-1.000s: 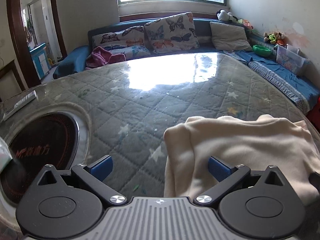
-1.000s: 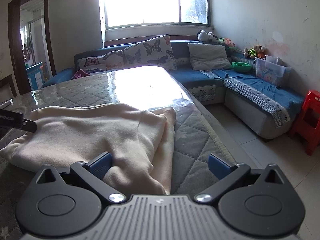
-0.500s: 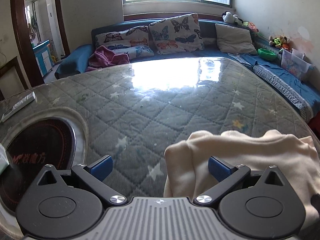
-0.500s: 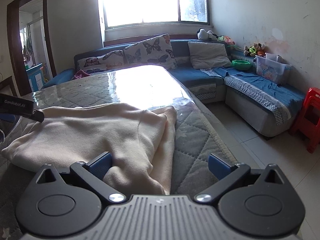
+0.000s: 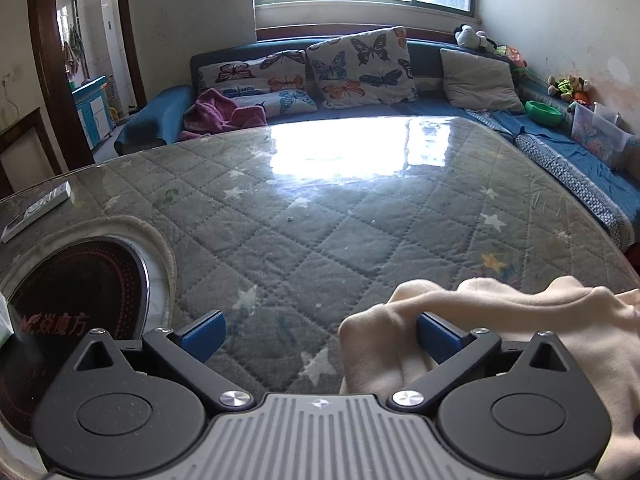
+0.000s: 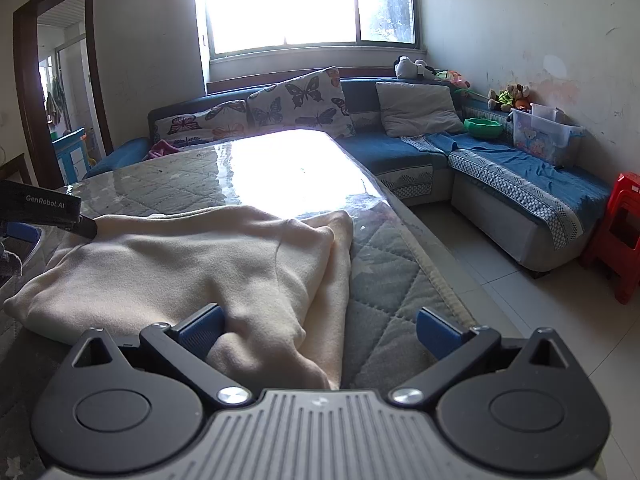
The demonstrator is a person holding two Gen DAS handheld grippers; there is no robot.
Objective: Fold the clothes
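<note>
Pulling back toward the worktop's (image 5: pixel 320 208) near edge, both grippers, left (image 5: pixel 320 334) and right (image 6: pixel 318 330), staying wide, leaving the folded cream fleece garment (image 6: pixel 192 256) unheld.

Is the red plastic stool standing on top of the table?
No, the red plastic stool stands on the tiled floor at the end of the blue sofa, well apart from the quilted table.
</note>
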